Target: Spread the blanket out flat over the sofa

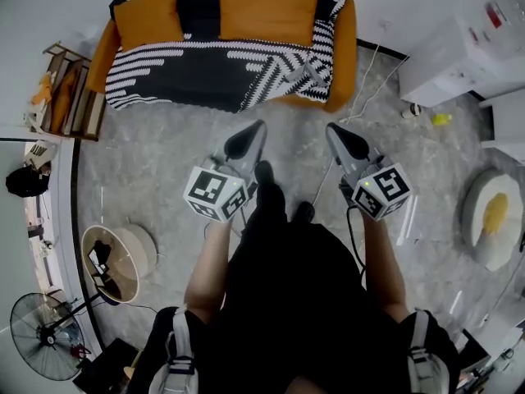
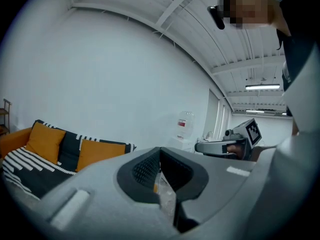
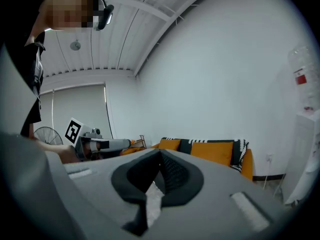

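Observation:
The orange sofa (image 1: 345, 46) stands at the far side of the floor in the head view. A black-and-white striped blanket (image 1: 213, 72) lies spread over its seat and backrest, with two orange cushions (image 1: 267, 11) on top. My left gripper (image 1: 248, 138) and right gripper (image 1: 343, 138) hover side by side over the grey floor, short of the sofa and touching nothing. Both are shut and hold nothing. The left gripper view shows its shut gripper (image 2: 160, 156) with the blanket (image 2: 25, 169) beyond at the left. In the right gripper view, the gripper (image 3: 160, 159) points toward the sofa (image 3: 215, 151).
A wooden rack (image 1: 70, 93) stands left of the sofa. A fan (image 1: 45, 335) and a round basket (image 1: 115, 257) sit at the lower left. White furniture (image 1: 467, 56), a cable (image 1: 369, 80) and a small yellow object (image 1: 441, 119) are at the right. My feet stand between the grippers.

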A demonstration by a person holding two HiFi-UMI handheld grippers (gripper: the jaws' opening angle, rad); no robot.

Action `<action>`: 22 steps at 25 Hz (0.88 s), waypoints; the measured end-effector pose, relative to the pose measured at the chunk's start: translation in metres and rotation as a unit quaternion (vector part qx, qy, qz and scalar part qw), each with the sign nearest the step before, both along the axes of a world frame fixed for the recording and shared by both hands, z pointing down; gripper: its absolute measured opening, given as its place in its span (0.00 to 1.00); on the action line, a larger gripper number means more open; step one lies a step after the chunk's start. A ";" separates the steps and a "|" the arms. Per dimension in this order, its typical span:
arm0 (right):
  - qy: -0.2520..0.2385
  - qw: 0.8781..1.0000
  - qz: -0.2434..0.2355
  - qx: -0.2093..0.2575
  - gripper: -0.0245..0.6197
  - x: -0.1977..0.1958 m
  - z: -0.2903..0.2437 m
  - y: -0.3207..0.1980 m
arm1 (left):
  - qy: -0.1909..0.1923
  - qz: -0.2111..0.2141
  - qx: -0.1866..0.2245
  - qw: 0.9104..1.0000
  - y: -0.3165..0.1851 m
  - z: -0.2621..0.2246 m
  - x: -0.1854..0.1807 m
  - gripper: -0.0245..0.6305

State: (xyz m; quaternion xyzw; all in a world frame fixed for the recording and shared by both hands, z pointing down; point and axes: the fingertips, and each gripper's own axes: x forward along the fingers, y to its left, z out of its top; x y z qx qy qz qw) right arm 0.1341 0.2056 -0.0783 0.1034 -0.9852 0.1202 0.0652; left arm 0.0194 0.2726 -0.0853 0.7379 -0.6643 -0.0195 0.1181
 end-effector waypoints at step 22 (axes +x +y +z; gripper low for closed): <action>0.107 0.993 0.055 0.007 0.04 -0.155 0.062 -0.062 | 0.036 0.085 -0.027 0.995 -0.085 0.048 -0.142 0.05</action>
